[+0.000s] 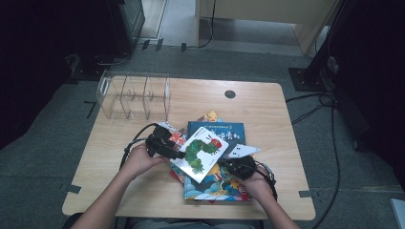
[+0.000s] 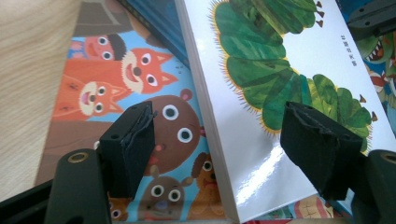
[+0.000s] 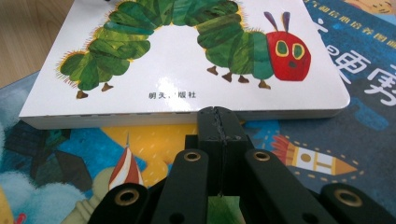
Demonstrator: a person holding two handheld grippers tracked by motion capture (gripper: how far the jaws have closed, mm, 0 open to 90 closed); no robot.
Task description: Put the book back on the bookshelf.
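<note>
The white caterpillar book [image 1: 201, 153] lies tilted on top of a loose pile of picture books near the front middle of the tabletop [image 1: 267, 109], resting partly on the dark blue book [image 1: 224, 130] behind it and the rocket-cover book [image 1: 217, 188] below it. The left hand-held gripper [image 1: 177, 154] sits at the book's left edge with its jaws spread wide; in the left gripper view the book's corner and thick page edge [image 2: 219, 154] lie between the two black pads, one pad over the animal-faces book [image 2: 135, 84] and the other over the white cover (neither pad is pressing on it). The right hand-held gripper [image 1: 224, 163] is at the book's lower right side, jaws closed flat together with nothing between them. In the right gripper view the closed tips [image 3: 218, 122] stand just at the book's long page edge, roughly below the printed line of small characters, with the red caterpillar head [image 3: 287, 50] up to the right. Whether the tips touch the edge cannot be told. A clear plastic divider rack [image 1: 134, 95] stands well apart at the tabletop's far left corner.
</note>
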